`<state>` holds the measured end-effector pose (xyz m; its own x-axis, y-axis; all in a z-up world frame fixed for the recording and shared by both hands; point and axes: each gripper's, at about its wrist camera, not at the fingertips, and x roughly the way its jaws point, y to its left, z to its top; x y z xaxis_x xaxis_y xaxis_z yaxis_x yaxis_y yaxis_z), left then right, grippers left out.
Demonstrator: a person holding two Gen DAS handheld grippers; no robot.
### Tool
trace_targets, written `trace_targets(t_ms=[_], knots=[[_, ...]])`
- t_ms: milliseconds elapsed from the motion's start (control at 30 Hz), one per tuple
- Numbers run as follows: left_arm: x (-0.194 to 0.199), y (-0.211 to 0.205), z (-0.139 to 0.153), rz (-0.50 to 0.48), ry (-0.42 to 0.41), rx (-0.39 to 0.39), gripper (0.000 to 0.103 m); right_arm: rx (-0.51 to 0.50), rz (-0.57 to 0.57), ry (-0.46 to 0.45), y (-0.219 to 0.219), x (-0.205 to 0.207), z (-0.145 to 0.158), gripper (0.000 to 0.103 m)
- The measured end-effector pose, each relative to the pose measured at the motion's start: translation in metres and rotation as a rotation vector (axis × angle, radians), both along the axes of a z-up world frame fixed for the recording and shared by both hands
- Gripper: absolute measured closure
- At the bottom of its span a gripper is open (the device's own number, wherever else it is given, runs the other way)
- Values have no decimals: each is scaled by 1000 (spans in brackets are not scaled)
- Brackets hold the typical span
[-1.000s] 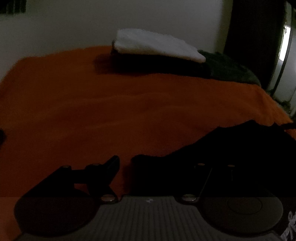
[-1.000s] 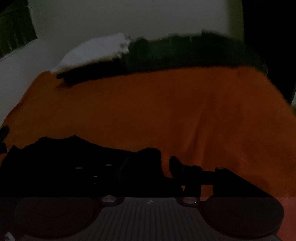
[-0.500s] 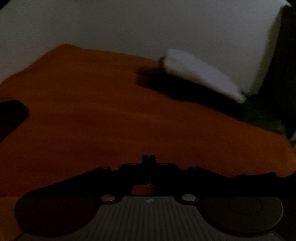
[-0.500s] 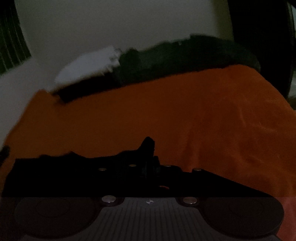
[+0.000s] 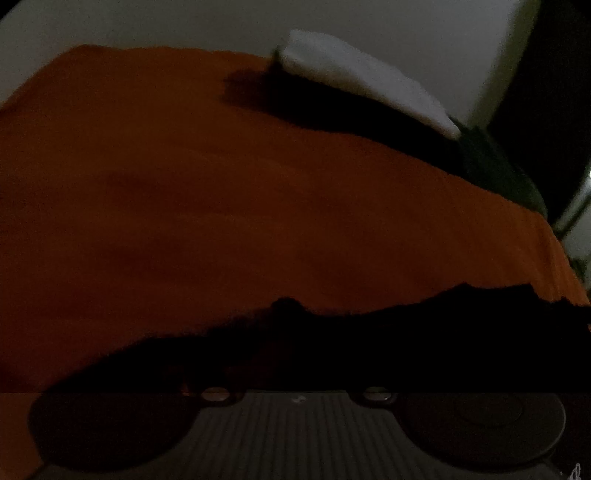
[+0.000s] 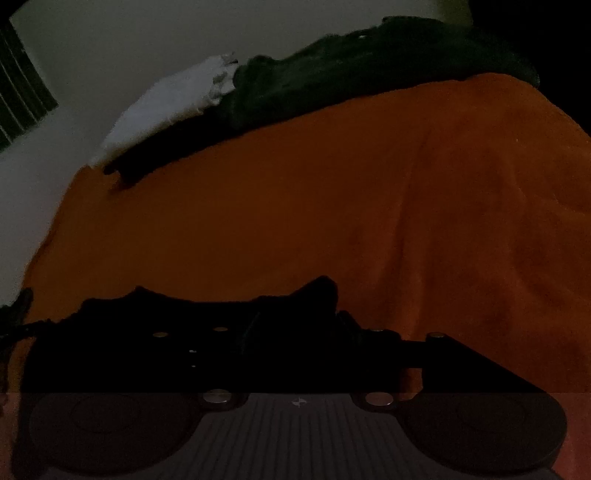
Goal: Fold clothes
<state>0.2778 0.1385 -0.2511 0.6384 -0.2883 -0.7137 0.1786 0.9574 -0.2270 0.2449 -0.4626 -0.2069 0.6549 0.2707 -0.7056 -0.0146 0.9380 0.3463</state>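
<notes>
The room is very dark. A black garment (image 5: 424, 332) lies along the near edge of an orange bed cover (image 5: 258, 192). My left gripper (image 5: 286, 314) is shut on the black garment, its fingers merged with the dark cloth. In the right wrist view the same black garment (image 6: 166, 317) stretches left from my right gripper (image 6: 317, 299), which is shut on a bunched fold of it. The fingertips of both grippers are hard to tell from the cloth.
A folded stack with a white piece (image 5: 362, 81) on top of a dark one sits at the far side of the bed, beside a dark green garment (image 6: 369, 70). A pale wall (image 5: 184, 22) stands behind. The bed's right edge (image 5: 565, 266) drops off.
Both grippers went from open around the garment's edge to shut on it. Both cameras then tilted and shifted; black cloth now fills the foreground of the left view.
</notes>
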Motion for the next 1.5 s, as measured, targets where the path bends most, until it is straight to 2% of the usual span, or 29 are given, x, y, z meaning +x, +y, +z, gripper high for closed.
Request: trace_targets(t_ms=[67, 200, 300, 467, 633, 667, 733, 767, 800, 867, 900, 967, 1033, 1100, 1200, 1267, 1367, 1433, 1500], knots=[[-4, -3, 3, 16, -51, -8, 97, -39, -11, -42, 6, -5, 3, 98], [-20, 14, 24, 98, -143, -68, 97, -20, -38, -160, 13, -19, 24, 98], [-24, 24, 27, 124, -147, -68, 97, -36, -25, -204, 19, -15, 34, 98], [-22, 23, 14, 160, -131, -78, 96, -69, -25, -164, 20, 2, 24, 98], [-12, 23, -2, 173, -69, -52, 94, -139, 1, -93, 26, 15, 5, 97], [-10, 23, -4, 178, -63, -46, 92, -156, 1, -88, 26, 16, 4, 95], [-9, 26, -3, 206, -66, -46, 88, -170, -13, -80, 26, 16, 10, 77], [-11, 29, 1, 224, -69, -56, 80, -173, -21, -74, 25, 15, 14, 57], [-15, 32, 6, 248, -75, -65, 75, -175, -29, -89, 23, 10, 23, 57], [-36, 42, 24, 300, -119, -72, 58, -173, -44, -189, 18, -18, 56, 57], [-53, 44, 35, 303, -156, -54, 54, -163, -40, -219, 18, -33, 68, 57], [-88, 39, 57, 276, -242, 36, 53, -113, 5, -213, 27, -69, 81, 57], [-122, 21, 68, 227, -268, 121, 54, -64, 50, -207, 36, -105, 93, 58], [-153, -2, 72, 138, -247, 93, 54, 3, 105, -182, 56, -145, 92, 73], [-200, -61, 61, -51, -164, 31, 54, 32, 195, -162, 108, -199, 73, 79], [-228, -99, 48, -127, -159, 48, 53, -53, 265, -209, 154, -233, 58, 80], [-265, -134, 26, -135, -210, 107, 54, -217, 306, -319, 213, -277, 36, 80], [-280, -144, 11, -174, -223, 148, 54, -277, 309, -354, 235, -295, 19, 81], [-290, -151, -4, -224, -217, 189, 54, -295, 311, -342, 242, -304, 4, 90]])
